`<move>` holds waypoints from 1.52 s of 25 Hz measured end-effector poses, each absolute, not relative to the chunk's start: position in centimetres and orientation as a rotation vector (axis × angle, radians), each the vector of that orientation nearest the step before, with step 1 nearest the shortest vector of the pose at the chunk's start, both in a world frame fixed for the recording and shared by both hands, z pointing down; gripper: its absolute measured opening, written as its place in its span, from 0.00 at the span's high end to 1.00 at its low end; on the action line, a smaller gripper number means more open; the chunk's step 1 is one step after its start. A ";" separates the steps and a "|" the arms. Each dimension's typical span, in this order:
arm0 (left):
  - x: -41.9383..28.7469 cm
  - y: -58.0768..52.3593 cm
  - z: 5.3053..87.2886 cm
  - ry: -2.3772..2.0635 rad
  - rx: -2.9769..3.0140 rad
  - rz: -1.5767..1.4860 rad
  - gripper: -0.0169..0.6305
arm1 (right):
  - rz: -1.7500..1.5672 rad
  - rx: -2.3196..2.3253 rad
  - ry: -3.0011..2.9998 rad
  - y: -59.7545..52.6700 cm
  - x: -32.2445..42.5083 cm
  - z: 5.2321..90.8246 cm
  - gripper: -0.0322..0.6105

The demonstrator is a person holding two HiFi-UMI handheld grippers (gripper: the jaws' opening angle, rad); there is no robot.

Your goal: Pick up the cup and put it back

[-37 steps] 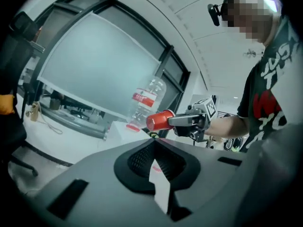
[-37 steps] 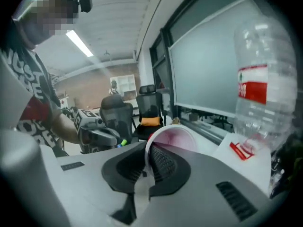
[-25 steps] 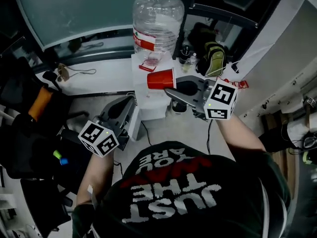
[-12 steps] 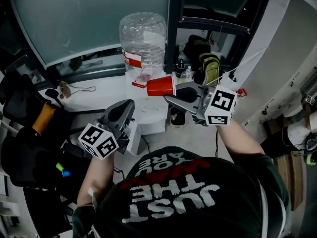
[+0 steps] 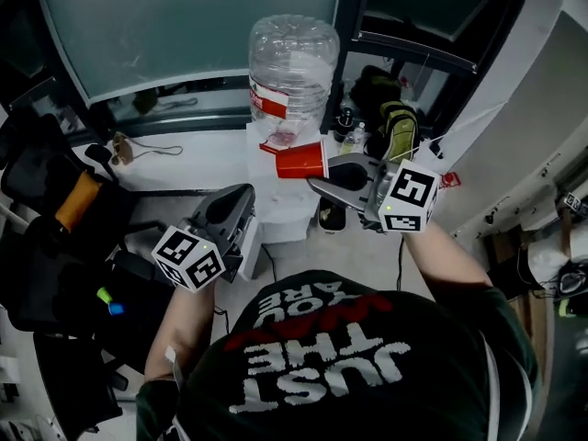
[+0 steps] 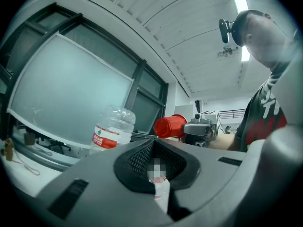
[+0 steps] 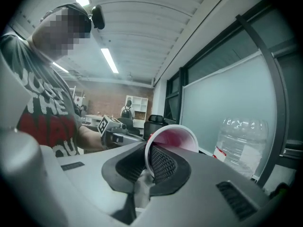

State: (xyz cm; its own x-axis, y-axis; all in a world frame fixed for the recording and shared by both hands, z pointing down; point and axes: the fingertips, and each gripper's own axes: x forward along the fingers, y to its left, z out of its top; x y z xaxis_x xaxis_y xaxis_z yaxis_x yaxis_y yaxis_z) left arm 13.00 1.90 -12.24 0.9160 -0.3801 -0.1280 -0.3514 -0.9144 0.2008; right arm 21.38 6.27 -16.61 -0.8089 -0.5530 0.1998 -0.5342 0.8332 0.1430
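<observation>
Arms barely shifted, right tool [image 5: 319, 181] pinching sideways cup [image 5: 299, 161] by rim, left tool [image 5: 240, 192] pressed together

Red cup [image 5: 299, 160]: plastic by its look; glossy red outside, smooth pale pink-white inside.
Water bottle [image 5: 292, 62]: clear glossy plastic with a ribbed, dimpled wall; its red-and-white label is paper or film, which one cannot be told.
Right gripper [image 7: 148, 148] shell: smooth matt grey plastic.
Left gripper [image 6: 154, 143] shell: the same matt grey plastic.
Pads [image 7: 162, 166]: black and rubbery-looking, rough with a fine mesh grid.
Marker cube [image 5: 407, 196]: matt white faces with flat black print.
T-shirt [image 5: 367, 375]: black matt cloth with white and red printed lettering.
Window panel [image 5: 184, 26]: frosted glass, smooth with a dull sheen.
</observation>
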 end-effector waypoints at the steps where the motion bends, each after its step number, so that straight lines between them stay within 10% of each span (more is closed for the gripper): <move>1: 12.0 1.5 -11.4 -0.572 2.897 -0.243 0.96 | -0.108 0.822 -2.767 5.7 20.3 -16.0 0.88; 17: -4.8 -2.3 -4.2 -0.738 2.804 -0.206 0.96 | -0.030 0.613 -2.701 -0.1 2.8 -9.3 0.88; 38: 3.0 -4.1 23.1 -1.067 2.378 -0.208 0.96 | 0.267 0.200 -2.489 -5.2 9.2 18.9 0.88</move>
State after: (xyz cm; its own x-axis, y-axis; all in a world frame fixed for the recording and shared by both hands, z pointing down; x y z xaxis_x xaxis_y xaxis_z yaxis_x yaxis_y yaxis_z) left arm 2.97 -4.12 23.09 0.6778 -0.7319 0.0702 -0.6516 -0.5537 0.5184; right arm 9.17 -5.17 18.93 -0.7966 -0.0800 0.5992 -0.2055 0.9680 -0.1439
